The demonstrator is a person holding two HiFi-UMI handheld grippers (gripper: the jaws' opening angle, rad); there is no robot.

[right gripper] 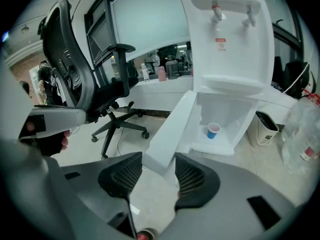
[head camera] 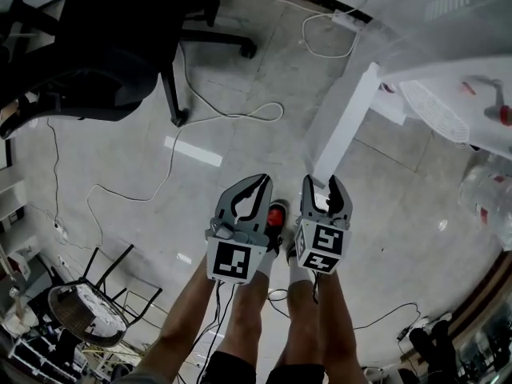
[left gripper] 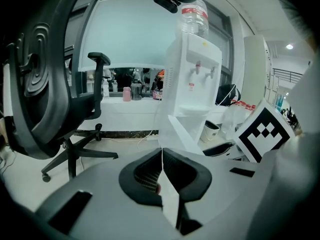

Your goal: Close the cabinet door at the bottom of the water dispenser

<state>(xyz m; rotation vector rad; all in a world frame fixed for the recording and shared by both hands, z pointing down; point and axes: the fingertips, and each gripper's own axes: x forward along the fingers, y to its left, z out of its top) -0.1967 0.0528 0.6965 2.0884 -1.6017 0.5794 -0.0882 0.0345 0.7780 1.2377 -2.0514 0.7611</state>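
Gripping the free edge of the cabinet door [right gripper: 170,129] with the right gripper [right gripper: 159,161], jaws narrowed onto its thickness, pads against both faces as far as can be made out. Left gripper [left gripper: 161,151] empty, jaws pressed together at the tips, held just beside the right one above the floor [head camera: 416,214].

Door swung wide out from the bottom of the water dispenser [right gripper: 230,44], lower compartment standing open behind it. Inside that compartment, on its floor: a blue paper cup [right gripper: 213,130], upright, set back from the opening. Nothing seen between door and opening.

Left of the door, near its swing side: a black office chair [right gripper: 75,79] on a wheeled base. Strung across the floor around the chair base: white cables [head camera: 216,118], leading to a power strip [head camera: 346,18] near the wall. Right of the dispenser: a white waste bin [right gripper: 264,129] and a clear plastic bottle [right gripper: 300,134] lying close by.

On the dispenser front, under the two taps: a small red sticker [right gripper: 220,44], print too small to read. On top: an upturned water bottle [left gripper: 194,16] with a red label, also unreadable.
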